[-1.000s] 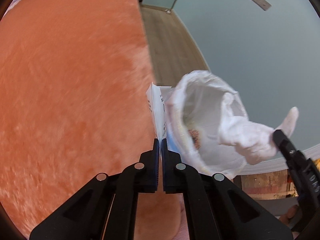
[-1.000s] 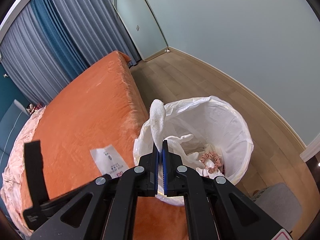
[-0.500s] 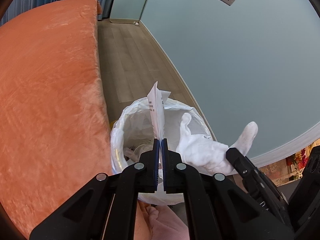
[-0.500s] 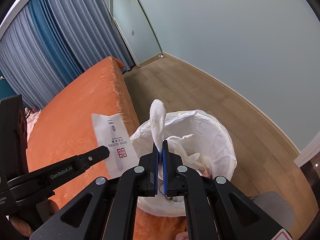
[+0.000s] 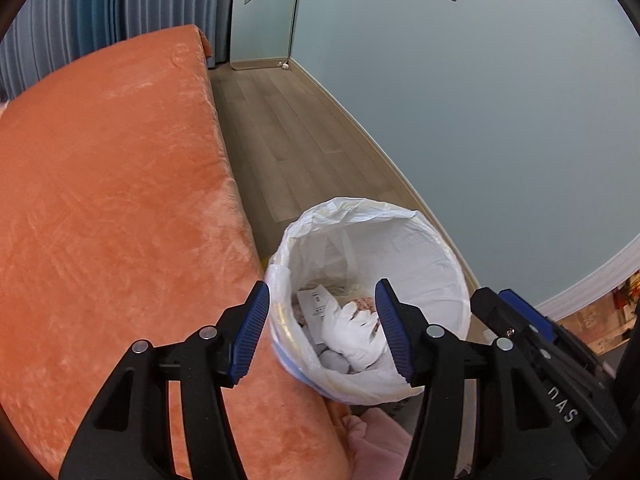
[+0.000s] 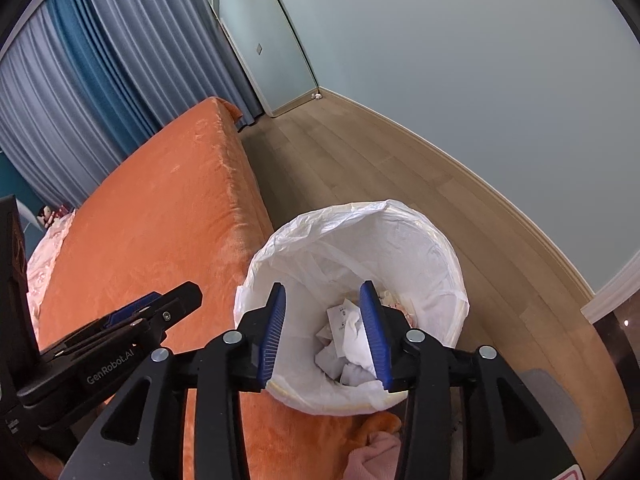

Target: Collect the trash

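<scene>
A: Since a second ago both pieces have gone. The left gripper (image 5: 320, 332) was pinching the printed paper slip and the right gripper (image 6: 322, 330) a white glove; both sets of jaws have just been opening, and now each stands partly spread with nothing between its pads.

B: And where is the trash now?

A: Down in the lined bin (image 5: 440, 248). The left wrist view shows the white glove (image 5: 354, 334) lying on top of the heap, the paper slip (image 5: 316, 306) tucked just beside it, and some crumpled pieces under them.

B: So which step is this?

A: The drop, I'd say, just finished. Both claws hang above the bin mouth, clear of the liner.

B: What does the next move ask for?

A: Probably lifting away from the bin and finding whatever is left to pick up. The orange bedspread (image 5: 120, 200) looks bare in both views, though its far end is too warped for me to be sure.

B: Does either camera add anything?

A: The right wrist view shows the left gripper from the side, over the bedspread, plus a pale pink quilt (image 6: 44, 256) at the bed's far edge and a tall mirror (image 6: 260, 36) against the wall. The left wrist view gives the clearer look into the bin and catches the right gripper at its lower right.
</scene>
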`<state>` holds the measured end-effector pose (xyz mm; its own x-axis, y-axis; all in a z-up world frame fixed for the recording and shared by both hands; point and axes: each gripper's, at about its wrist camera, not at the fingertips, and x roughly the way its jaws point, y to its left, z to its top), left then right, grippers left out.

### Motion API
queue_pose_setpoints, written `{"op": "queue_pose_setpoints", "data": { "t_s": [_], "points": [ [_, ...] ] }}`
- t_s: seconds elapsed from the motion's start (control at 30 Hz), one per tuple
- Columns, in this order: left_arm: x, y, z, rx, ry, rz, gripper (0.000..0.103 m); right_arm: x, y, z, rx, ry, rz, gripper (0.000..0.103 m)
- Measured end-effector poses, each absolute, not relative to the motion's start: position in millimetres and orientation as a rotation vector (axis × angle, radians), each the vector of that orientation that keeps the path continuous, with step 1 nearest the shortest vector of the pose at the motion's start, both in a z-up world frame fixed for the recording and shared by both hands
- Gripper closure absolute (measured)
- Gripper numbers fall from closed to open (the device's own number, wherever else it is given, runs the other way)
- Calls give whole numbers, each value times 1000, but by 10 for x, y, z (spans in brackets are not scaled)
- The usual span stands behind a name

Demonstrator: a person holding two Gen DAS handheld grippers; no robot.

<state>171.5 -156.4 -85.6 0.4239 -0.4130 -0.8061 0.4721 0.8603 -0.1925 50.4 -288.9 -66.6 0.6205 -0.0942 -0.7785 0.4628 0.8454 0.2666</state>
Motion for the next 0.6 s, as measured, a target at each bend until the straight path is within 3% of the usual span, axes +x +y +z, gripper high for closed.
{"op": "queue_pose_setpoints", "data": {
  "t_s": [0.2,0.27,0.6],
  "points": [
    [1534,-1464,-768,143,942,-530,45,415,-2774,-602,428,871,-349,56],
    [1478,-1432,-735,163,931,-522,42,373,-2734,-561,411,872,-355,47],
    [1176,-1311,-554,234,868,-473,28,96,-2616,-326,345,865,-381,28]
  ]
}}
